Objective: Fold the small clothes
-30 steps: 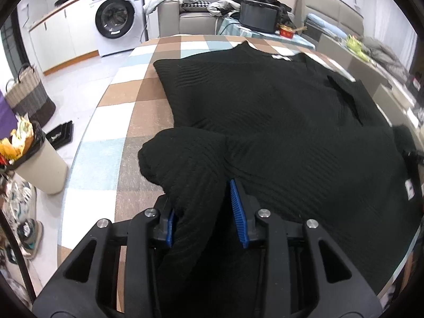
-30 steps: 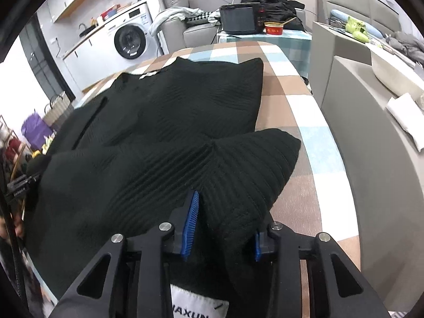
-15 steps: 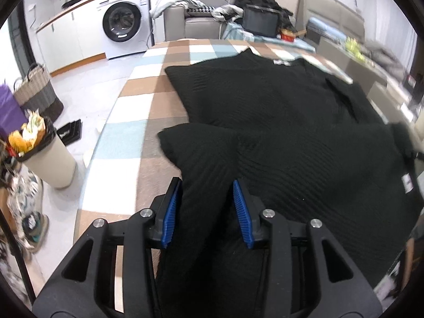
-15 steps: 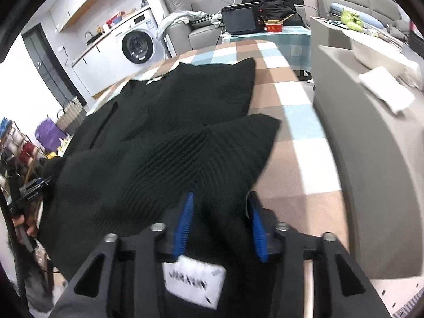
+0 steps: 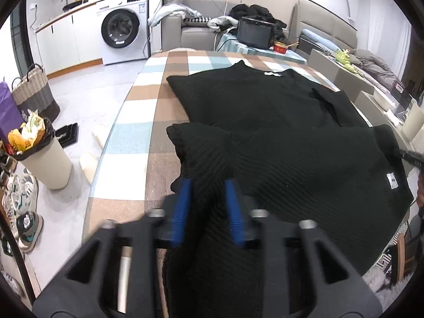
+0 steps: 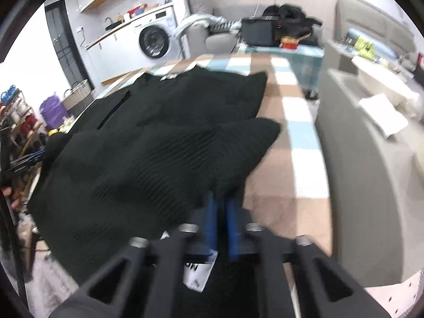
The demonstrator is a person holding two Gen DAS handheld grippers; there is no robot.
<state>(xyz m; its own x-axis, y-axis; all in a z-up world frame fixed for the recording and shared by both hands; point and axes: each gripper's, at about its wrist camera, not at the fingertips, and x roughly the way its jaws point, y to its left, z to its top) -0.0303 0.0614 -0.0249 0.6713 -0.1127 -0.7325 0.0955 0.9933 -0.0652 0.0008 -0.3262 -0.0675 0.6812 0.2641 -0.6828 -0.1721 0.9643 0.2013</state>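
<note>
Black ribbed knit sweater hem lay between our closing left gripper jaws; the right gripper pinched it. We judged lifting evenly best.

Matt ribbed black knit sweater

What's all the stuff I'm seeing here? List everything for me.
sweater: one, black, on table, near edge folded up
table: one, checked brown, blue, white
washer: one, white, far left
bin: one, beige, floor left
basket: one, woven, floor left
shoes: several, floor left
sofa: one, grey, behind table
left tongs: blue pads, closing on sweater
right tongs: blue pads, shut on sweater
</note>
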